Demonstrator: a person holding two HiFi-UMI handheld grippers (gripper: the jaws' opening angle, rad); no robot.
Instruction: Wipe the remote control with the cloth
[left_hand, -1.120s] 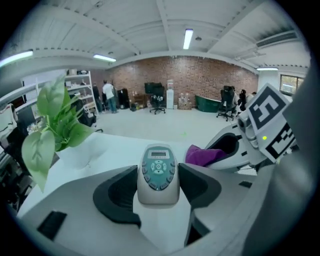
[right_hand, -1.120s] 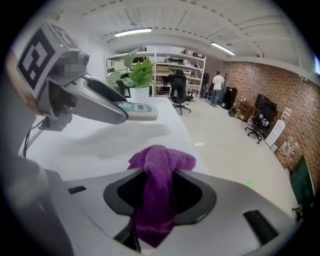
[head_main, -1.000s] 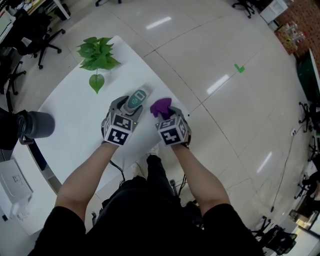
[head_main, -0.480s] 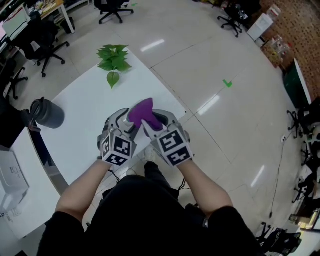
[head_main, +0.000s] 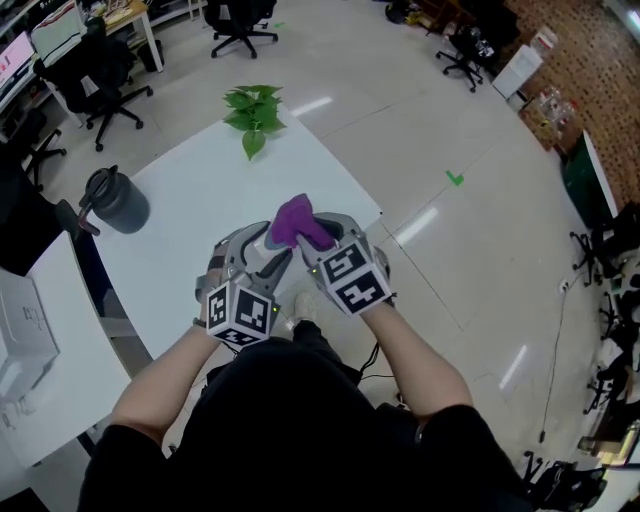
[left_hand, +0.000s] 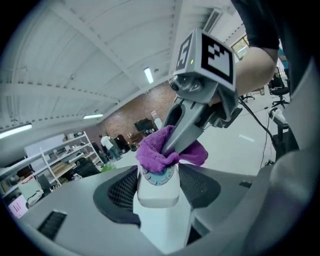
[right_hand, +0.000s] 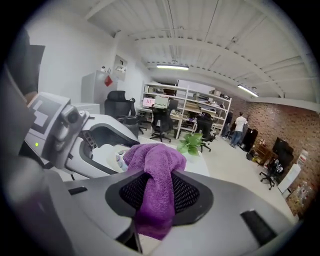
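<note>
Both grippers are held up together above the near edge of the white table. My left gripper is shut on a white remote control, which stands lengthwise between its jaws. The remote's far end, with its round teal button pad, lies under the purple cloth. My right gripper is shut on that cloth and presses it onto the remote from the other side. In the head view the cloth covers the remote almost wholly.
A green potted plant stands at the table's far corner and a dark grey jug at its left edge. Office chairs stand beyond. Another white desk is at the left. Shiny floor with a green tape mark lies to the right.
A second ago the remote's face showed beside the cloth. The right gripper has since brought the cloth over the remote's end, and both grippers have drawn closer together.
</note>
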